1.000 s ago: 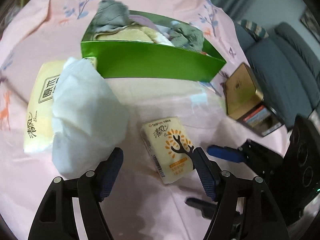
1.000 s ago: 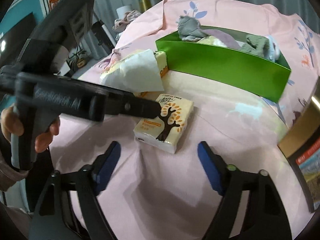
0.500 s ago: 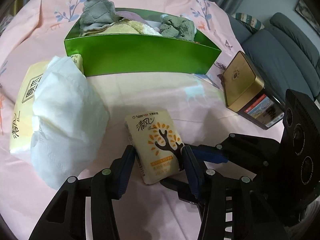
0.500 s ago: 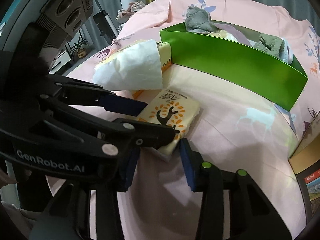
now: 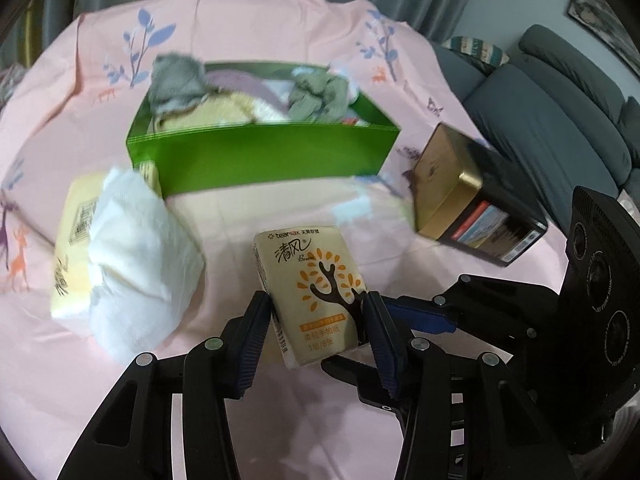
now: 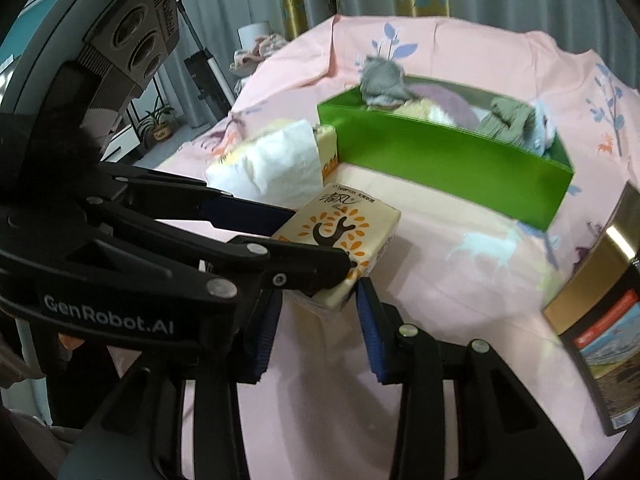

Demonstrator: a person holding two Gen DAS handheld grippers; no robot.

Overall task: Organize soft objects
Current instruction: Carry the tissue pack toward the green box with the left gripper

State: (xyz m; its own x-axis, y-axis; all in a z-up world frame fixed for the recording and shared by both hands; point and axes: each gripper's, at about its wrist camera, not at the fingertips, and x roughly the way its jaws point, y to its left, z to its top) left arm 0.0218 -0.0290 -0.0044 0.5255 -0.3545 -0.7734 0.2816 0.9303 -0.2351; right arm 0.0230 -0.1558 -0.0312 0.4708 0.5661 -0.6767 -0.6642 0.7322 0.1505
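Observation:
A small cream tissue pack with an orange tree print is held between the blue pads of my left gripper, lifted and tilted above the pink cloth. In the right wrist view the same pack sits in the left gripper, and my right gripper closes on its near end from below. A green box holding grey, yellow and purple soft cloths stands behind; it also shows in the right wrist view.
A large yellow tissue pack with a loose white tissue lies left of the green box. A gold and black tin stands to the right. A grey sofa is beyond the table's right edge.
Both grippers closed in on the small tissue pack. The left gripper gripped it and lifted it off the cloth; the right gripper narrowed around its near end.

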